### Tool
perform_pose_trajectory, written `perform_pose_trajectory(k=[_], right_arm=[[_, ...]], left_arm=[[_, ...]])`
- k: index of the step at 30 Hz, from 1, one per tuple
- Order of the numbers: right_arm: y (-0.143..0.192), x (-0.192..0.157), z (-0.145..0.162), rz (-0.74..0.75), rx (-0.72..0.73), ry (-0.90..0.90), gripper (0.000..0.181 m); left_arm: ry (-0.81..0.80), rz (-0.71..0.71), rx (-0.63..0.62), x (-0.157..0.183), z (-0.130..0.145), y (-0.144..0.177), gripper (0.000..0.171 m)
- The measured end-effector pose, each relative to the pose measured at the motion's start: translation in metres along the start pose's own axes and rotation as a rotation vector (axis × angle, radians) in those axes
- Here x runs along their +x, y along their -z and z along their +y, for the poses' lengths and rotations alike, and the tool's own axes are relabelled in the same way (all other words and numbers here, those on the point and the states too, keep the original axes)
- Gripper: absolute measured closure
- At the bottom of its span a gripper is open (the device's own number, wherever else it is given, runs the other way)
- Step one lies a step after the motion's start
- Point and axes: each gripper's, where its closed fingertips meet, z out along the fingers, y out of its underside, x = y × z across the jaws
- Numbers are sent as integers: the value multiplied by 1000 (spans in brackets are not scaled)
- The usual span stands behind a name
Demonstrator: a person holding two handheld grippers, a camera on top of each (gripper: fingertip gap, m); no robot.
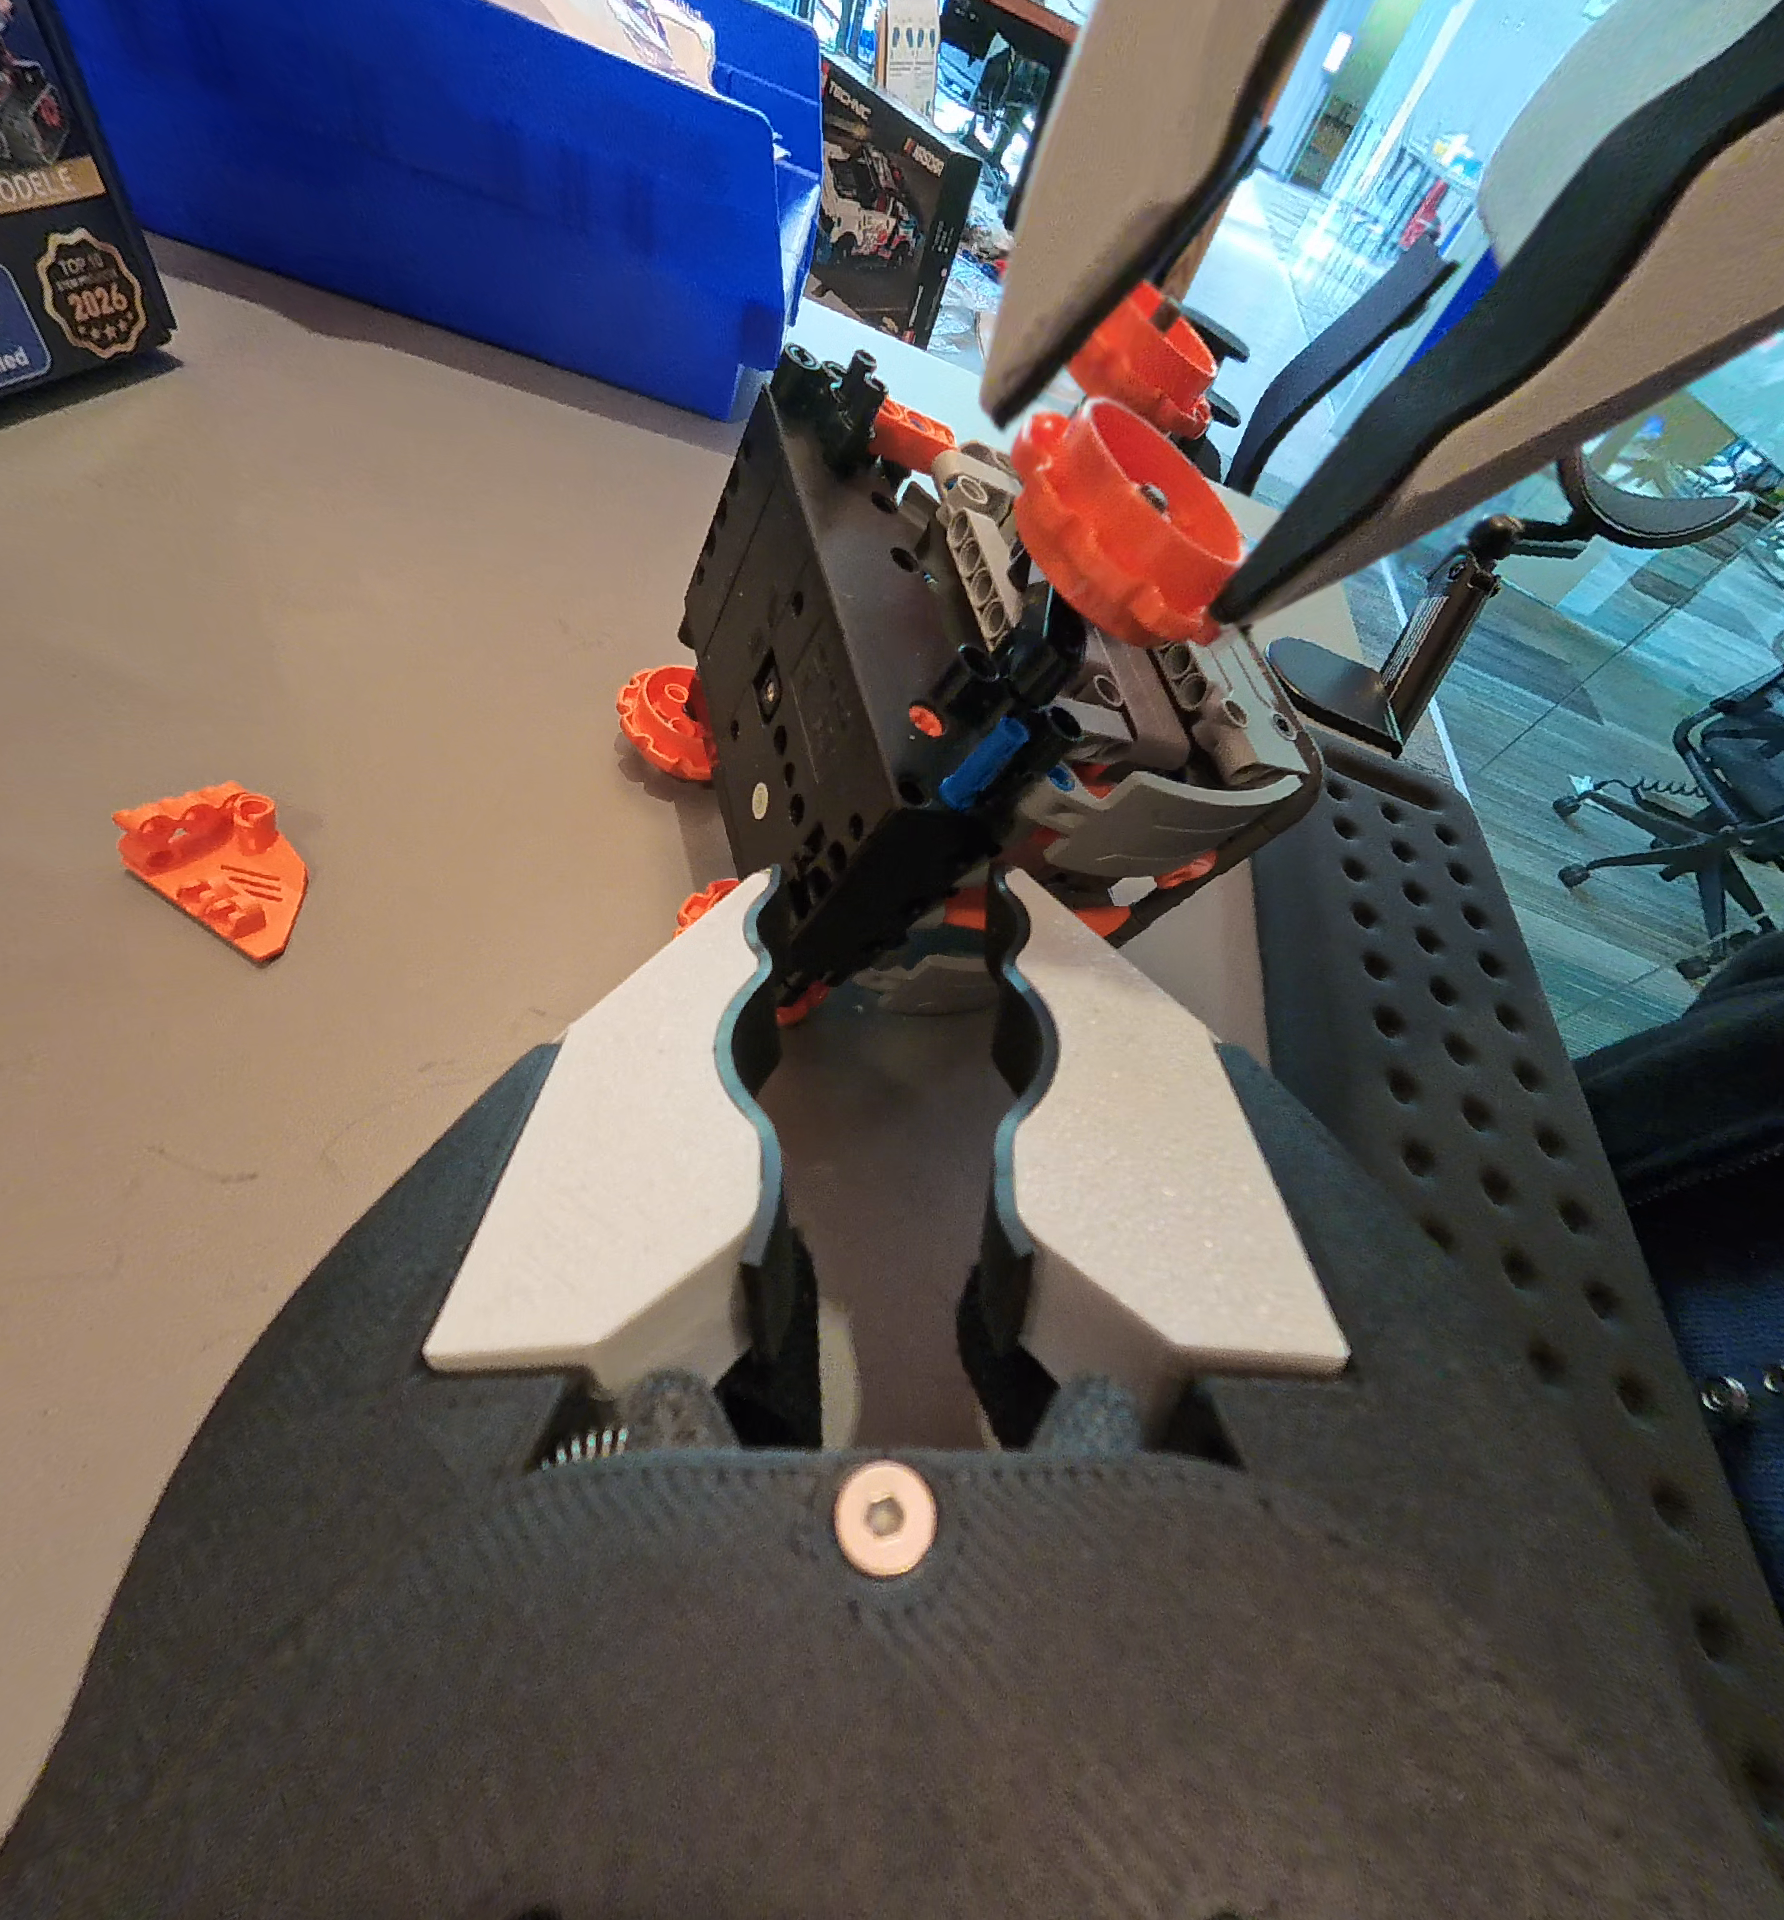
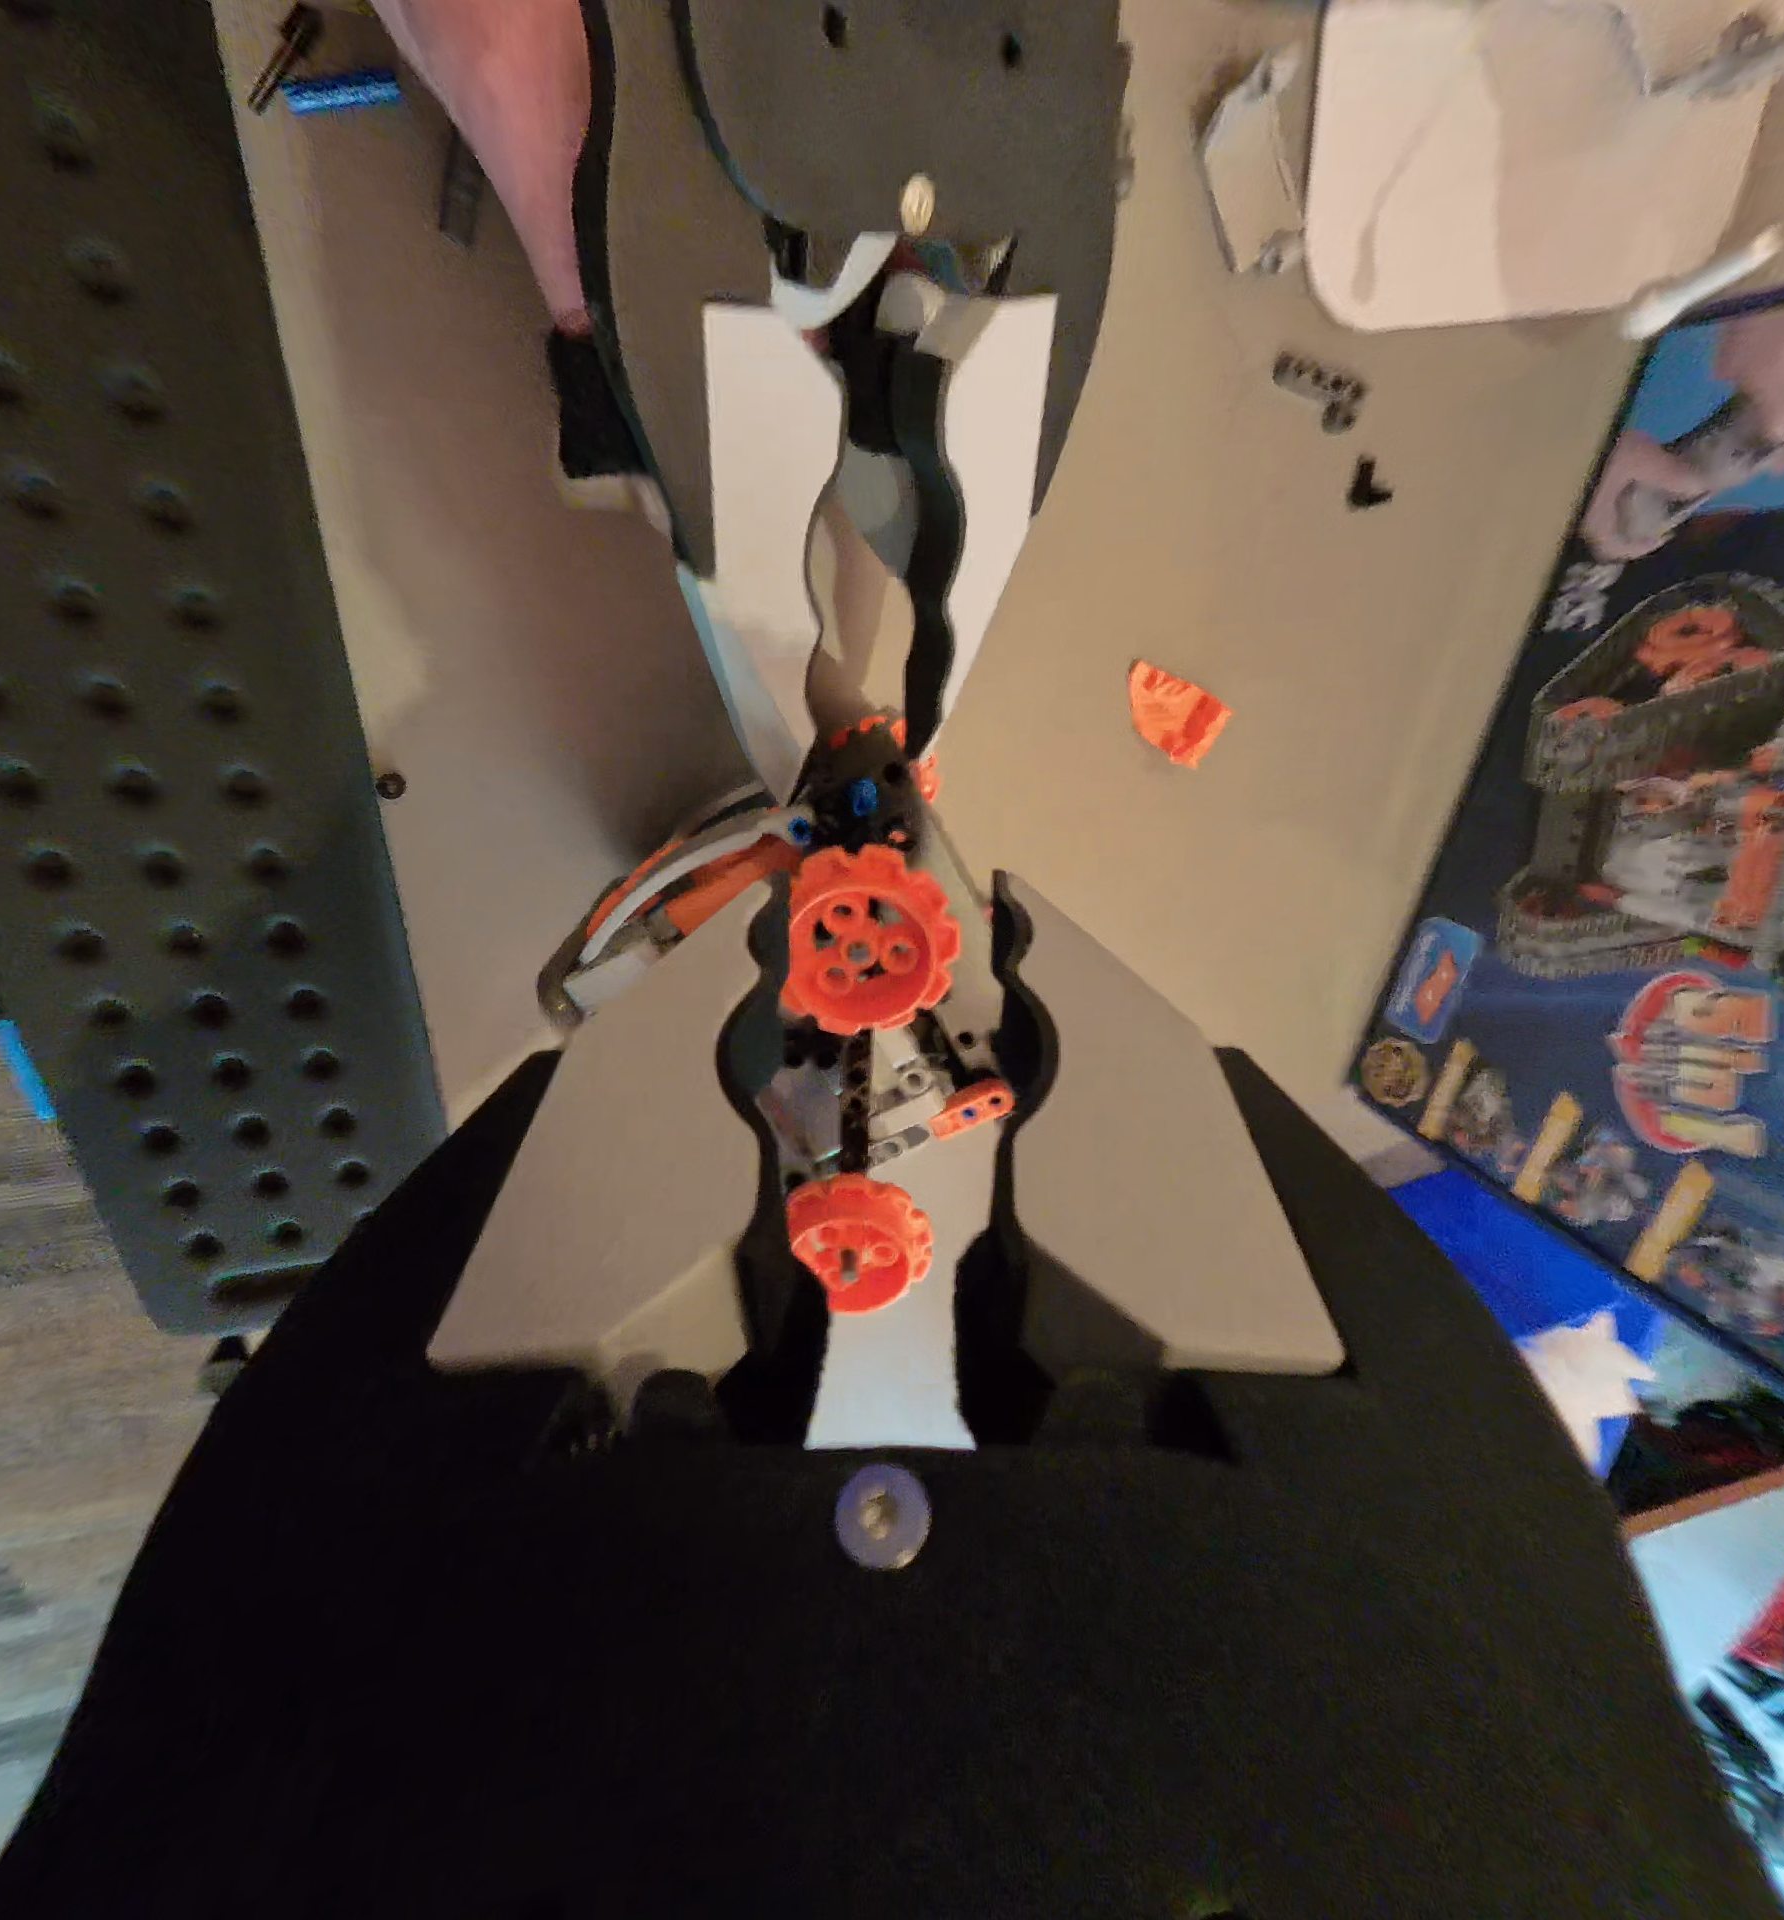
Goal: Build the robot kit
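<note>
While clamped by left gripper (image 1: 883, 914), brick model (image 1: 826, 665) sits tilted; right gripper (image 2: 877, 935) spread around its orange wheel (image 2: 872, 951). Blue bin (image 1: 452, 177) behind model, contents unclear.

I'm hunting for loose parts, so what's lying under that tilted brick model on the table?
Under the tilted brick model, an orange wheel pokes out at its left edge on the grey table, and another orange bit shows beside the left gripper. The model covers everything further beneath it.
</note>
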Motion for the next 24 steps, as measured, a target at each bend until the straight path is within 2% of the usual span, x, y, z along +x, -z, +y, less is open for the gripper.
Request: perform_pose_trajectory(k=[5, 7, 8, 11, 24], right_arm=[[-15, -7, 17, -55, 6, -91, 126], [-25, -9, 26, -66, -16, -107, 130], [-27, -10, 26, -72, 0, -116, 137], [-28, -10, 22, -92, 68, -165, 138], [-18, -4, 24, -87, 5, 119, 139]], left_arm=[[4, 2, 1, 0, 0, 0, 135], [4, 1, 0, 0, 0, 0, 135], [3, 1, 0, 0, 0, 0, 135], [7, 1, 2, 0, 0, 0, 135], [15, 3, 8, -1, -1, 0, 135]])
